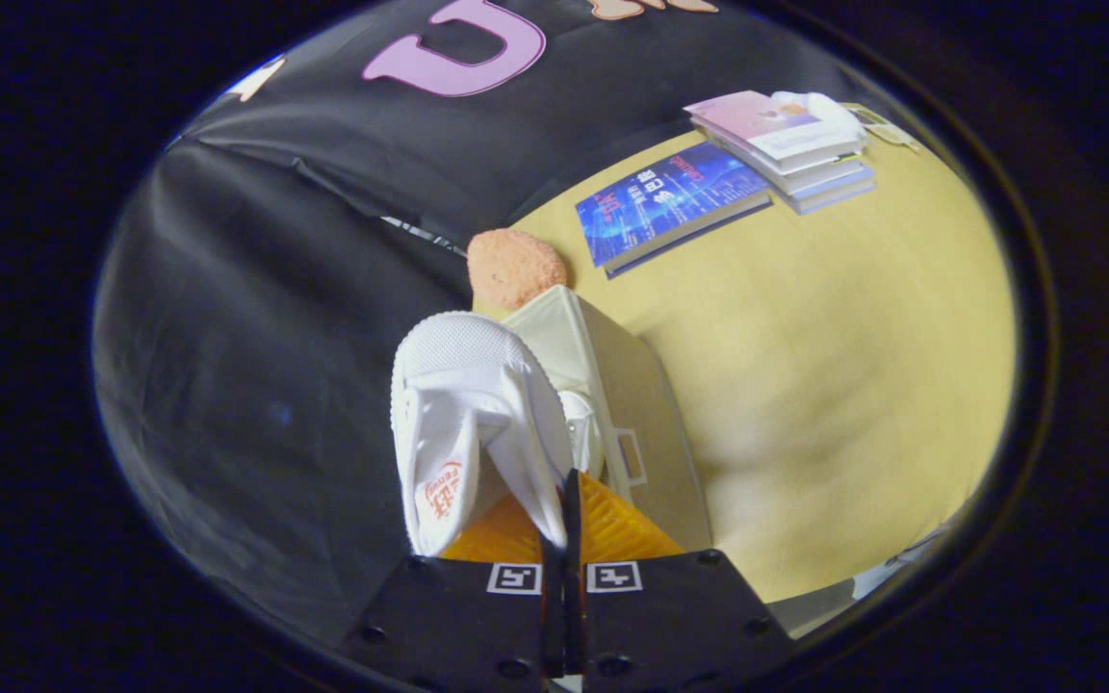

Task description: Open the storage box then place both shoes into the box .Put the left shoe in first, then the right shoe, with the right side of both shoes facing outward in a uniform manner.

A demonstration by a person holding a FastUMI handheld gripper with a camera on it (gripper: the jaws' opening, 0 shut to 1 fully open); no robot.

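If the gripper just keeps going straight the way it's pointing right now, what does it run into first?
The gripper is shut on the white shoe, so the shoe leads. Straight ahead, the beige storage box looks like the first thing met, with another shoe inside it. Depth is hard to judge here.

From my remote seat, the white shoe (pixel 473 423) reads as matt cloth, with a fine dimpled mesh over its toe and smoother panels along the side; the jaws pinch its upper edge. Just beyond the shoe, the storage box (pixel 627 395) looks like stiff, matt beige fabric board. The worktop (pixel 853 356) carrying the box is smooth, dull yellow, with a faint sheen. Past the box, a fuzzy, rough orange ball (pixel 514 265). Farther off, the books (pixel 709 188) have glossy paper covers.
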